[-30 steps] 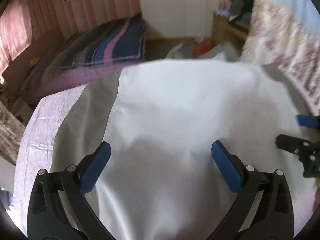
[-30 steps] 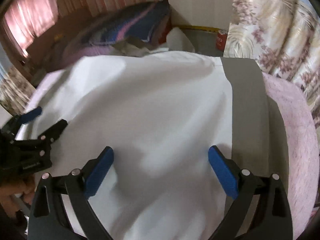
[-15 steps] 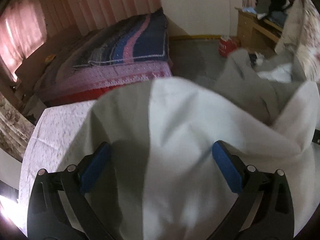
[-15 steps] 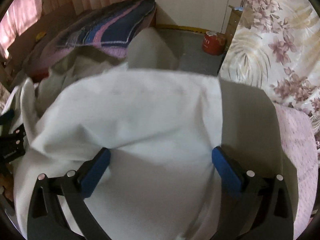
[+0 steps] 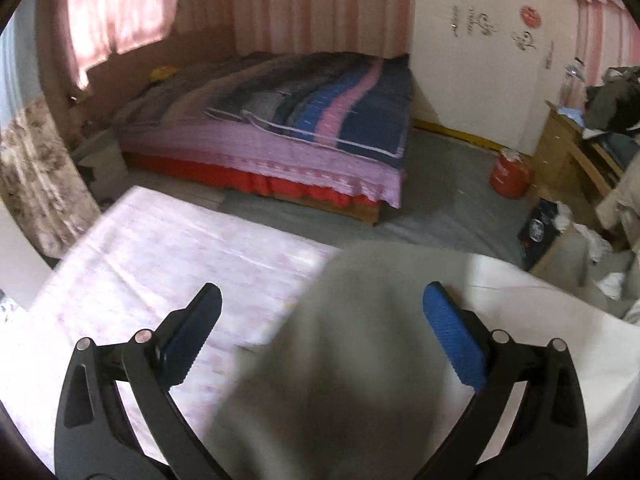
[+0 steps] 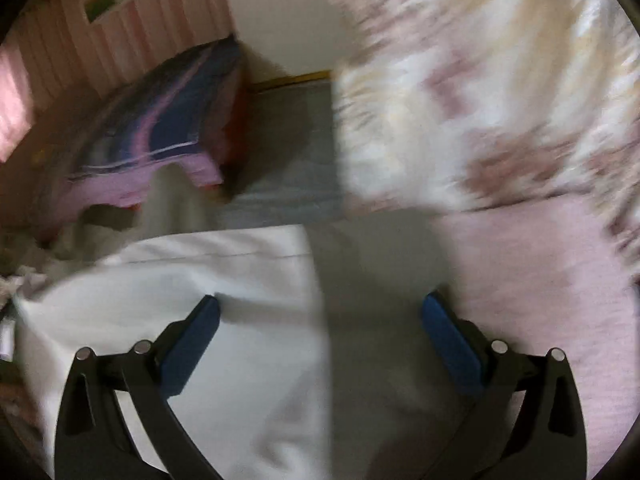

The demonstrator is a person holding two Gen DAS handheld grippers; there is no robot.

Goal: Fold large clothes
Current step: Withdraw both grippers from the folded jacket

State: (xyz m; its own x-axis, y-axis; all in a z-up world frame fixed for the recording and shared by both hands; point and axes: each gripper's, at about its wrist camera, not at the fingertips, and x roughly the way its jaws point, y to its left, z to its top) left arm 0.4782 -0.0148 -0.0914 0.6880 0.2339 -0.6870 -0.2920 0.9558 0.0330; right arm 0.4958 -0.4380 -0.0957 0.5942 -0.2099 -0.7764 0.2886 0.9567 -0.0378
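Observation:
The large garment is white with a grey band and lies on a pink sheet. In the left wrist view its grey part bulges, blurred, between the fingers of my left gripper, which is open; the white part spreads to the right. In the right wrist view the white panel and the grey band lie under my right gripper, also open. Neither gripper's blue pads pinch any cloth.
The pink sheet is bare to the left of the garment and again on the right. A floral curtain hangs close on the right. Beyond a strip of grey floor stand a bed with a striped quilt, a red canister and a wooden cabinet.
The garment was spread wide across both views; now it is bunched lower and nearer. The left view has swung left over bare sheet, the right view right toward the curtain. Both grippers stayed open.

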